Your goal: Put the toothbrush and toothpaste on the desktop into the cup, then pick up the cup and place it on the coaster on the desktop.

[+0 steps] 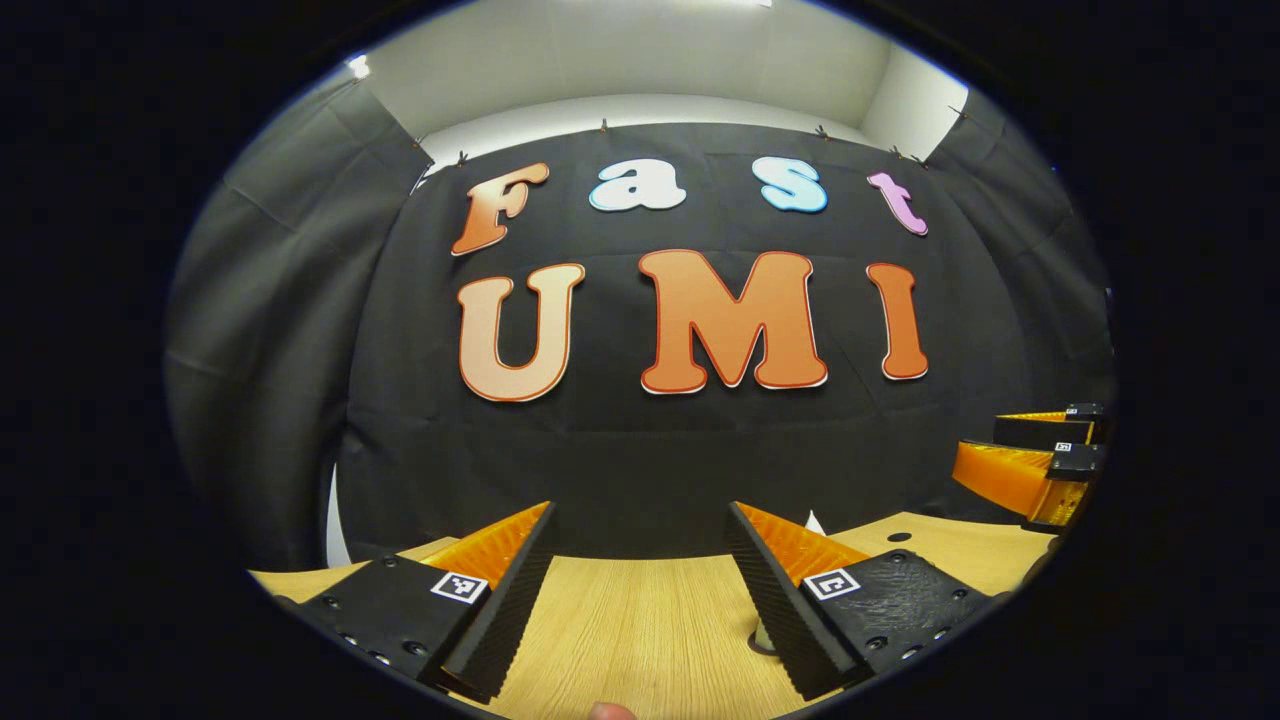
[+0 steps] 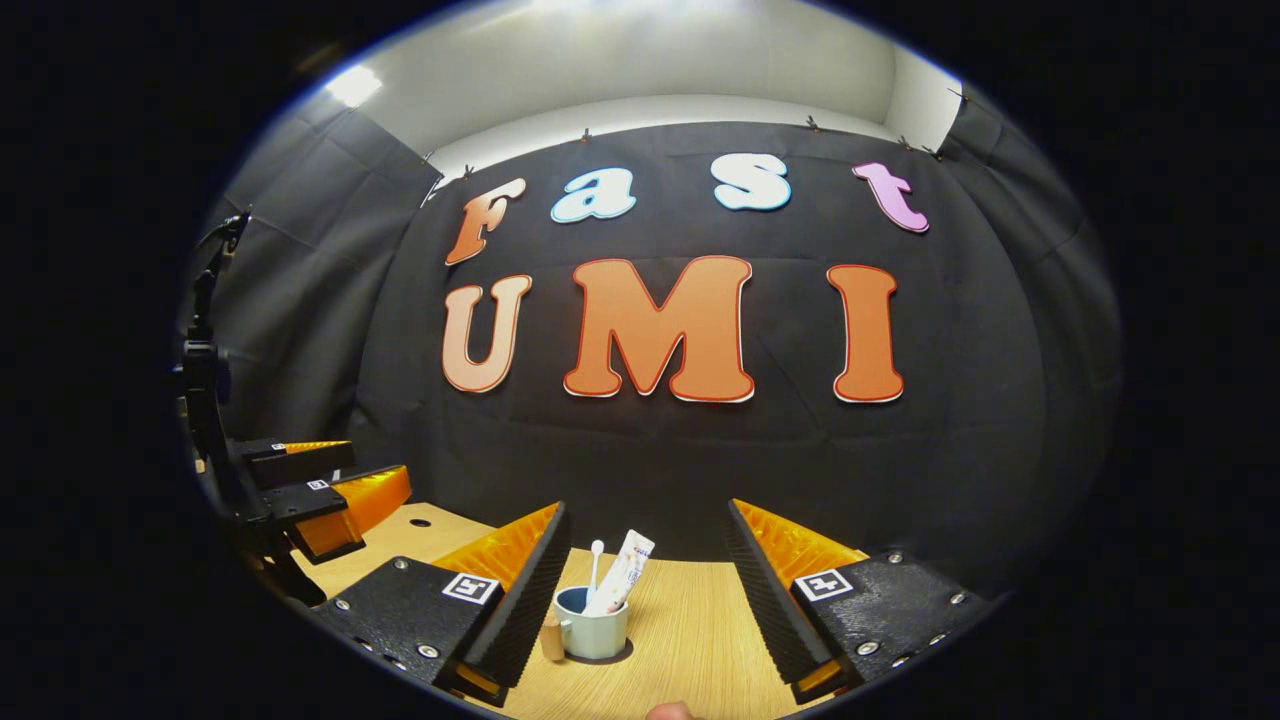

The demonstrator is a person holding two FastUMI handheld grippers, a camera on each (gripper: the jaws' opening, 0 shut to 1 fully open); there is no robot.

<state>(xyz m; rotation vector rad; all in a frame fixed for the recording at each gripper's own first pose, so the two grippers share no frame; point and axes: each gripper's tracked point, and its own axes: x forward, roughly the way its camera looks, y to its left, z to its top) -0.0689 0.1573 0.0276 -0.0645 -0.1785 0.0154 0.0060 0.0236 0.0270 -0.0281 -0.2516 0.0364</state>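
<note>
Cup (image 2: 590, 625): we saw it on coaster (image 2: 628, 651), holding toothbrush (image 2: 595, 565) and toothpaste (image 2: 622, 575).
Right gripper (image 2: 648, 560) fingers: wide, empty.
Left gripper (image 1: 640, 555) fingers: wide, over bench (image 1: 640, 630).

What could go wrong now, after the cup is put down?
1. The toothbrush and toothpaste lean out above the rim of the cup; the open right gripper could brush them and tip it.
2. Its handle lies near the near finger and may catch on it.
</note>
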